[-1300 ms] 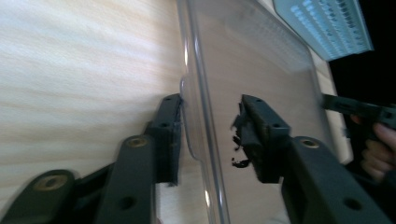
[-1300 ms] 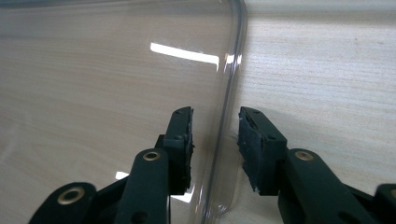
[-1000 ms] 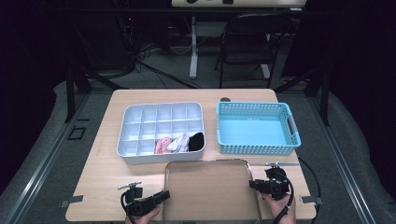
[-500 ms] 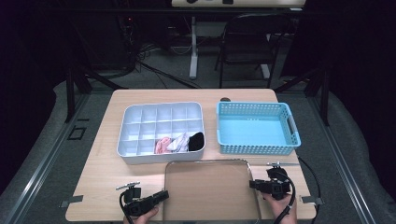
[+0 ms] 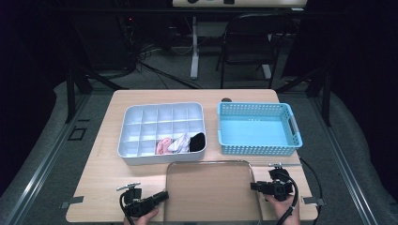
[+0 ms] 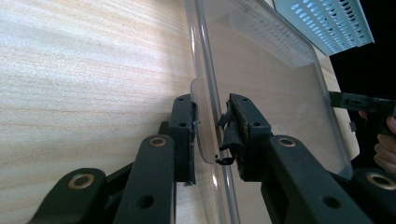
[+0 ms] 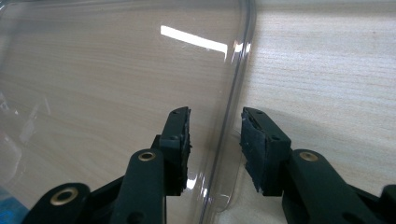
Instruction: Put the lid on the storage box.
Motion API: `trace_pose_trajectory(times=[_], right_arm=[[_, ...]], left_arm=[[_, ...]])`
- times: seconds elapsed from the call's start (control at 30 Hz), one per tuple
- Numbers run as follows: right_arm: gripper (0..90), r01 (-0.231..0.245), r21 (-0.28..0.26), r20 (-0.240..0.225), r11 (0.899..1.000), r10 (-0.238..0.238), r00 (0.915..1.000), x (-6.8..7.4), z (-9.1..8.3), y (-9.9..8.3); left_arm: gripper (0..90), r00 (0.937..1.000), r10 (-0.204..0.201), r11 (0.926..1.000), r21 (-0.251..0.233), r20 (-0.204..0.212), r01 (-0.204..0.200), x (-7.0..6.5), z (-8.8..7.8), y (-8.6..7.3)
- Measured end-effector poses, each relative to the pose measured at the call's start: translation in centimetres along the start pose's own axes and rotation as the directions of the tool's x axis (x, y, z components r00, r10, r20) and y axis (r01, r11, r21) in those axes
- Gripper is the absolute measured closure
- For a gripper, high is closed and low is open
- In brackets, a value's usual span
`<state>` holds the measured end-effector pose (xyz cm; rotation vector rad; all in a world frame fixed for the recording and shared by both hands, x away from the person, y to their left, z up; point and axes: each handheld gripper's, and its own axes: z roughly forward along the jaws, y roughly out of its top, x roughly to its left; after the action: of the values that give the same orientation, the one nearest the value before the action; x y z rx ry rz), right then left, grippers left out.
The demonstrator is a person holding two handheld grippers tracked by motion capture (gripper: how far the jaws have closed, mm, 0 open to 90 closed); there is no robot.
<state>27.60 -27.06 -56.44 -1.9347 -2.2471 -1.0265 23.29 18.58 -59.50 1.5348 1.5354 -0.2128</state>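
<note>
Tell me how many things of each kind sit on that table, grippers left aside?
Clear plastic lid: 1
White compartment box: 1
Blue basket: 1
Rolled cloth bundles in the box, pink, white and black: 3
Small dark disc at the far edge: 1
Total: 7

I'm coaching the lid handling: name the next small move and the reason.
Probably squeeze the right tool shut on the clear lid's rim. That rim runs between its pads with gaps on both sides, and its jaws have just been opening, while the left tool already straddles the opposite rim closely.
</note>
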Motion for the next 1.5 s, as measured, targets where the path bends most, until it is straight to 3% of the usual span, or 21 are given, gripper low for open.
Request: trace_pose_trajectory(times=[0.23, 0.43, 0.83, 1.13, 1.5], right_arm=[[65.7, -0.027, 0.006, -0.044, 1.0, 0.027, 0.9987, -0.4, 0.1, 0.0], [66.2, -0.033, 0.013, -0.051, 0.999, 0.033, 0.9981, -0.4, 0.1, 0.1], [66.1, -0.018, 0.02, -0.064, 1.0, 0.02, 0.9978, -0.3, 0.3, 0.3], [67.3, -0.013, 0.018, -0.111, 1.0, 0.015, 0.9937, -0.4, 0.4, 0.3], [69.5, 0.004, -0.023, -0.141, 1.0, -0.007, 0.9899, -0.1, -0.2, 0.5]], left_arm=[[72.5, 0.9999, 0.011, 0.9999, -0.007, 0.002, -0.011, 0.3, -0.2, 0.0], [72.6, 0.9997, 0.024, 0.9997, -0.01, -0.001, -0.024, 0.3, -0.4, -0.2], [72.8, 0.9987, 0.051, 0.9985, -0.021, -0.007, -0.051, 0.1, -0.5, -0.2], [72.2, 0.9988, 0.044, 0.9986, -0.028, -0.019, -0.045, 0.3, -0.8, -0.1], [72.1, 0.9985, 0.049, 0.9983, -0.029, -0.024, -0.05, 0.1, -1.3, 0.2]])
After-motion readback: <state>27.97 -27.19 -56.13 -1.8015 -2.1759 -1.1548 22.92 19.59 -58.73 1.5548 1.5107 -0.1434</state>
